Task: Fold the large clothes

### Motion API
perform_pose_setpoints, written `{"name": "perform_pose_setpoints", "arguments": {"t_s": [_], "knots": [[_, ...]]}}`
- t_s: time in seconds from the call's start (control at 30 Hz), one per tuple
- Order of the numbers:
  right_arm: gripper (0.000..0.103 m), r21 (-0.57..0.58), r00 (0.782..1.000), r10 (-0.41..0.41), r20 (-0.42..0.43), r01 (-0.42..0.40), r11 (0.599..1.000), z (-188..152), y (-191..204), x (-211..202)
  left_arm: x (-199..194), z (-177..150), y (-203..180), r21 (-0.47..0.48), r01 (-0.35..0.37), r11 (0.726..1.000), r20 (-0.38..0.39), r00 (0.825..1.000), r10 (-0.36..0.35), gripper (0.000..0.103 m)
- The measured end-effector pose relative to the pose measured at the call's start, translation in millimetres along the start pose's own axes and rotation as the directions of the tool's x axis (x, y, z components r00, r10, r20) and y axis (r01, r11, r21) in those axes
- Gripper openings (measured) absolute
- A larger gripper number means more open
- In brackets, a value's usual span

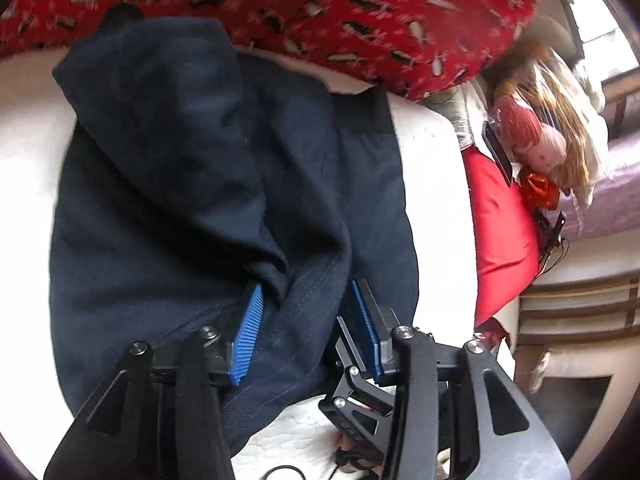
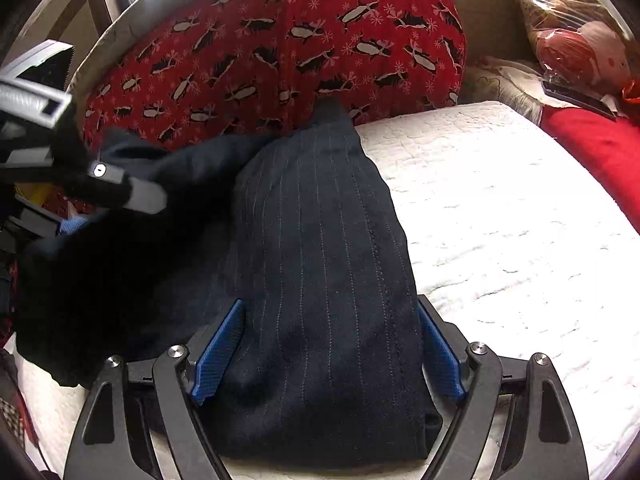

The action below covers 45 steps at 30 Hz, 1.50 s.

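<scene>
The dark navy garment [image 2: 320, 280] lies on the white quilted bed [image 2: 500, 220], its far end reaching the red penguin-print cushion [image 2: 280, 40]. The left gripper [image 1: 308, 320] has a raised ridge of the cloth bunched between its blue ribbed pads, which stand a fair way apart — I cannot tell whether they truly pinch it or only straddle it; the lifted fold suggests it is carrying one half over the other. The right gripper [image 2: 332, 356] is spread wide, one pad on each side of the flat near end, seemingly pinning it down. The fabric looks like soft, heavy wool with fine pale pinstripes and a stitched seam.
</scene>
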State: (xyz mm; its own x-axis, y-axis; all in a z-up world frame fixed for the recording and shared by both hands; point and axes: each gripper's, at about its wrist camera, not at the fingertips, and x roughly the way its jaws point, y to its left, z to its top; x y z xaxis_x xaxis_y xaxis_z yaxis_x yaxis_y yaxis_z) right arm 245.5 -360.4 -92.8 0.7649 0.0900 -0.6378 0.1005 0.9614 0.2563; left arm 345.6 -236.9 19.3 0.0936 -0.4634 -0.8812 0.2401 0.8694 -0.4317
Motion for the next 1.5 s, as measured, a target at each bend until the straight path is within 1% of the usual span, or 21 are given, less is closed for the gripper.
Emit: {"name": "perform_pose_setpoints", "arguments": {"t_s": [0.07, 0.17, 0.27, 0.37, 0.4, 0.47, 0.53, 0.6, 0.7, 0.77, 0.87, 0.97, 1.0, 1.03, 1.07, 1.1, 1.17, 1.3, 1.37, 1.4, 1.5], "knots": [[0.084, 0.003, 1.000, 0.006, 0.001, -0.006, 1.000, 0, -1, 0, -15, -1, 6, -0.005, 0.028, 1.000, 0.022, 0.999, -0.028, 0.041], [0.085, 0.011, 1.000, 0.016, 0.001, -0.016, 1.000, 1, -2, -1, -51, -3, 35, -0.078, 0.137, 0.988, 0.094, 0.987, -0.129, 0.043], [0.084, 0.043, 0.999, 0.044, -0.014, -0.044, 0.998, 4, -7, -4, -85, -9, 72, -0.146, 0.265, 0.953, 0.177, 0.955, -0.238, 0.043], [0.084, 0.068, 0.996, 0.065, -0.054, -0.061, 0.996, 9, -11, -6, -112, -16, 111, -0.199, 0.379, 0.904, 0.278, 0.906, -0.319, 0.043], [0.083, 0.082, 0.995, 0.065, -0.069, -0.060, 0.995, 12, -13, -8, -117, -17, 120, -0.207, 0.379, 0.902, 0.301, 0.902, -0.310, 0.043], [0.082, 0.126, 0.996, 0.041, -0.077, -0.031, 0.992, 20, -19, -15, -115, -18, 132, -0.235, 0.305, 0.923, 0.319, 0.921, -0.223, 0.048], [0.082, 0.199, 0.999, 0.039, 0.016, -0.041, 0.979, 32, -24, -36, -99, -20, 143, -0.259, 0.245, 0.934, 0.277, 0.946, -0.171, 0.048], [0.084, 0.222, 0.992, 0.102, 0.071, -0.115, 0.968, 47, -18, -49, -76, -25, 149, -0.276, 0.204, 0.939, 0.225, 0.964, -0.143, 0.048], [0.083, 0.147, 0.970, 0.235, 0.060, -0.242, 0.959, 73, 12, -48, -36, -38, 145, -0.257, 0.137, 0.957, 0.135, 0.985, -0.105, 0.048], [0.080, 0.080, 0.947, 0.321, 0.029, -0.322, 0.943, 89, 39, -36, -28, -48, 134, -0.187, 0.088, 0.978, 0.159, 0.986, -0.058, 0.048], [0.076, 0.001, 0.928, 0.366, -0.065, -0.367, 0.930, 102, 74, -4, -31, -52, 122, -0.111, 0.051, 0.993, 0.183, 0.983, -0.030, 0.048], [0.072, -0.046, 0.920, 0.339, -0.196, -0.354, 0.934, 102, 102, 38, -33, -54, 123, -0.097, 0.079, 0.992, 0.182, 0.981, -0.060, 0.048], [0.072, -0.081, 0.930, 0.288, -0.229, -0.313, 0.946, 100, 110, 50, -34, -56, 127, -0.100, 0.093, 0.991, 0.183, 0.980, -0.073, 0.048], [0.058, -0.122, 0.944, 0.225, -0.241, -0.259, 0.958, 95, 117, 58, -37, -56, 131, -0.108, 0.112, 0.988, 0.186, 0.978, -0.090, 0.048], [0.020, -0.161, 0.948, 0.195, -0.251, -0.239, 0.958, 92, 122, 64, -40, -54, 135, -0.115, 0.127, 0.985, 0.186, 0.977, -0.104, 0.048], [0.006, -0.167, 0.945, 0.205, -0.255, -0.252, 0.953, 90, 124, 65, -42, -52, 135, -0.118, 0.141, 0.983, 0.191, 0.975, -0.117, 0.048], [0.005, -0.099, 0.934, 0.296, -0.202, -0.320, 0.942, 93, 115, 49, -55, -50, 136, -0.118, 0.179, 0.977, 0.235, 0.961, -0.148, 0.048], [0.002, 0.065, 0.914, 0.402, -0.064, -0.398, 0.915, 106, 70, 2, -70, -45, 137, -0.111, 0.192, 0.975, 0.295, 0.944, -0.152, 0.048], [0.001, 0.129, 0.912, 0.410, -0.031, -0.403, 0.906, 111, 48, -7, -58, -45, 133, -0.114, 0.181, 0.977, 0.259, 0.955, -0.147, 0.048], [0.001, 0.159, 0.923, 0.385, -0.025, -0.376, 0.913, 111, 34, -7, -49, -46, 131, -0.117, 0.176, 0.977, 0.230, 0.962, -0.146, 0.048], [0.001, 0.246, 0.948, 0.305, -0.095, -0.274, 0.930, 104, -2, 19, -16, -55, 122, -0.126, 0.193, 0.973, 0.136, 0.975, -0.175, 0.053]]}}
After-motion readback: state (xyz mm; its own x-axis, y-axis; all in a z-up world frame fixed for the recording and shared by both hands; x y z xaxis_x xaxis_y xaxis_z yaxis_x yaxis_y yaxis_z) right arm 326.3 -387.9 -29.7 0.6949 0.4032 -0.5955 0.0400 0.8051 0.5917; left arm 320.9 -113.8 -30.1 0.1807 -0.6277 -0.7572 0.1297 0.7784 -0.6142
